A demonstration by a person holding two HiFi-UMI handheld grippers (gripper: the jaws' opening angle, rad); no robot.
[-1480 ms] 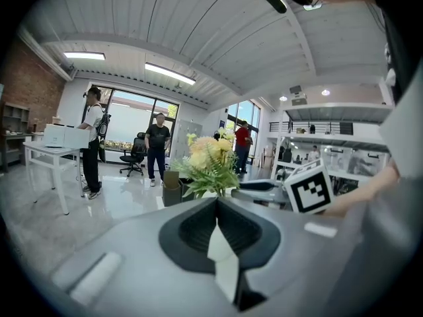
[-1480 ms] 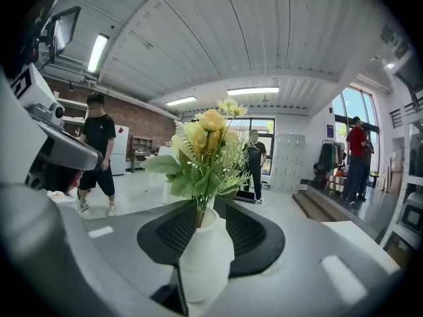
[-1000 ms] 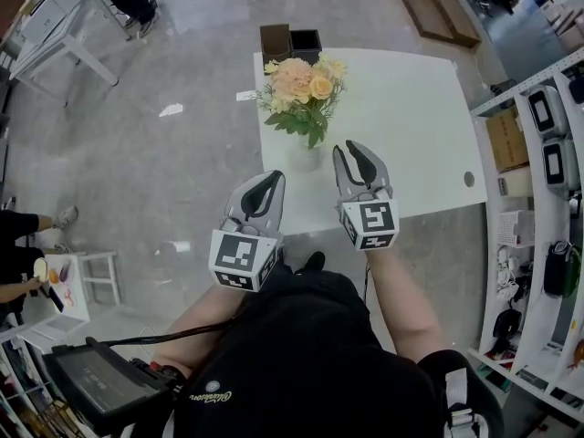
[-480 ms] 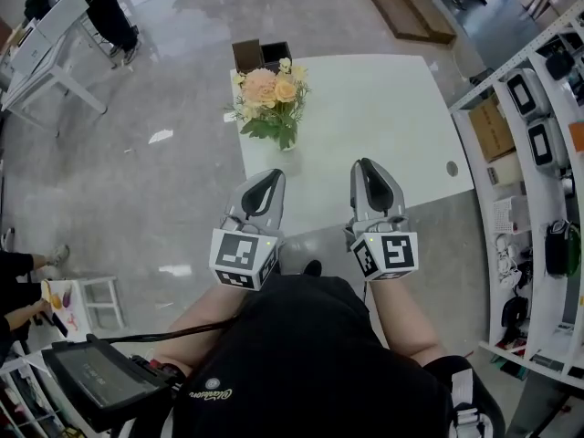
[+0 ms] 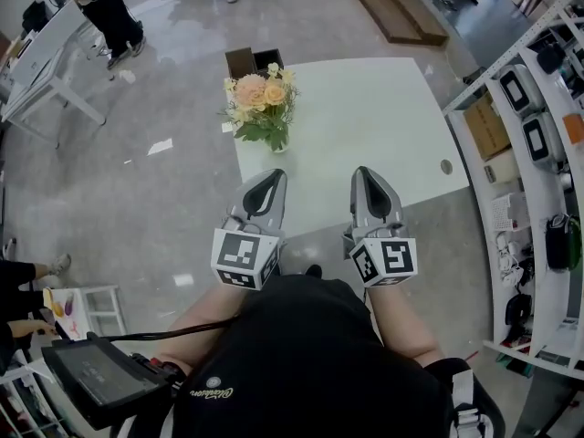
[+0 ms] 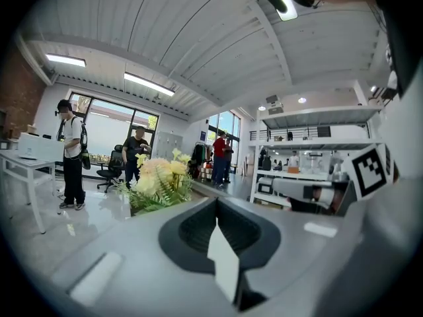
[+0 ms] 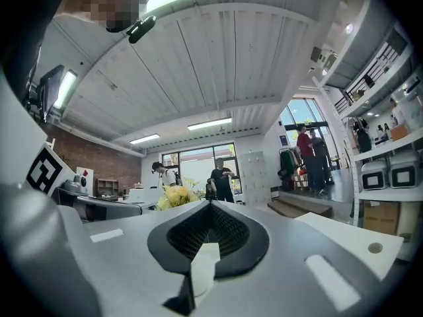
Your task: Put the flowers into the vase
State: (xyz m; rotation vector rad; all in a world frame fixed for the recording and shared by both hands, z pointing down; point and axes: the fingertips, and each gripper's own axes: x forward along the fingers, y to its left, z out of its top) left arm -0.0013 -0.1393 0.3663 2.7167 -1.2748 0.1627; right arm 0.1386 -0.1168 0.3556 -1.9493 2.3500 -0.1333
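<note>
Left gripper (image 5: 265, 182) and right gripper (image 5: 370, 179) have withdrawn, fingers pressed together, empty. The bouquet (image 5: 258, 99) stands in its vase (image 5: 276, 141) well beyond the fingertips, so the task appears complete.

Wide white tabletop (image 5: 383, 126) lies open right of the bouquet (image 5: 258, 99); two boxes (image 5: 241, 61) crowd just behind it, shelving (image 5: 534, 144) flanks the right.

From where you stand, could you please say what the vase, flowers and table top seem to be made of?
Vase: pale and smooth, glass or glazed ceramic, unclear which. Flowers: peach and yellow blooms; real or fabric, too small to tell. Table top: plain white, smooth, likely laminate or painted board.
</note>
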